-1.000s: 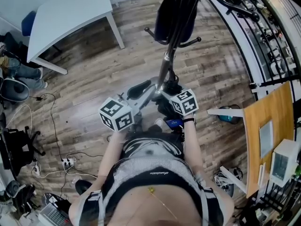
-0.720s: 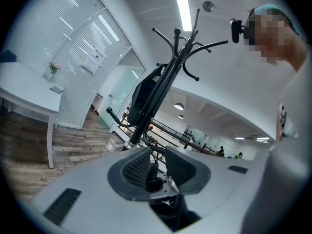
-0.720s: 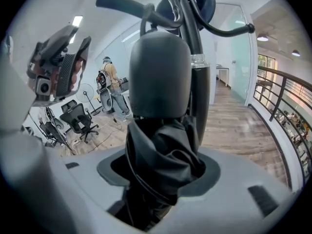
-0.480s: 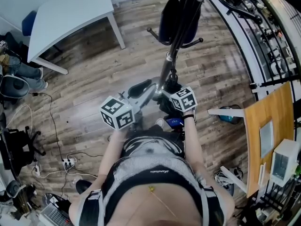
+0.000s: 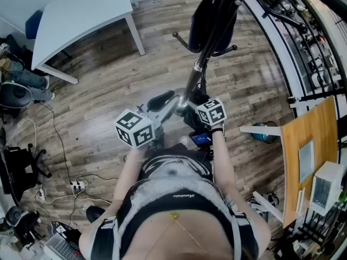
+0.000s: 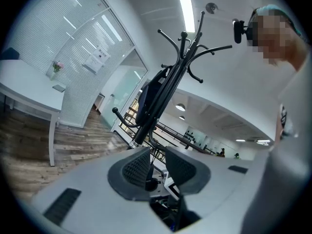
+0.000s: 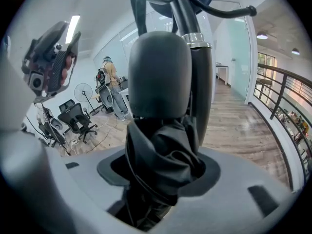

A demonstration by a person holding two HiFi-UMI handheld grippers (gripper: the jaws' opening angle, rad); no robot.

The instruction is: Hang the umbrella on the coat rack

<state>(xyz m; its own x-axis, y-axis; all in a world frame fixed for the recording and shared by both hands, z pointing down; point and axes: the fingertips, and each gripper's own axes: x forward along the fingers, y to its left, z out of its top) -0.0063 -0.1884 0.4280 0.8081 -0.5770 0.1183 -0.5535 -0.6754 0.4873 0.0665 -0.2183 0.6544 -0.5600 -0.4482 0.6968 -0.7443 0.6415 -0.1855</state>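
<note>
The coat rack's dark pole (image 5: 191,80) rises just ahead of me, with curved hooks (image 6: 195,48) at its top. My right gripper (image 5: 194,106) is shut on the folded black umbrella (image 7: 163,160), whose bunched fabric fills the gap between its pads right beside the pole (image 7: 201,77). My left gripper (image 5: 172,103) reaches level toward the same spot. Its jaws (image 6: 156,167) stand close together on a thin dark part of the umbrella (image 6: 152,183). Which part that is I cannot tell.
A black bag (image 5: 209,23) hangs on the rack. A white table (image 5: 81,10) stands at the far left, office chairs (image 5: 13,99) and a power strip with cables (image 5: 77,187) at the left. A railing (image 5: 293,47) and a wooden board (image 5: 312,145) line the right.
The right gripper has sunk a little with the umbrella. The left gripper has kept still. The head view has shifted slightly, so the rack sits a bit further right.
</note>
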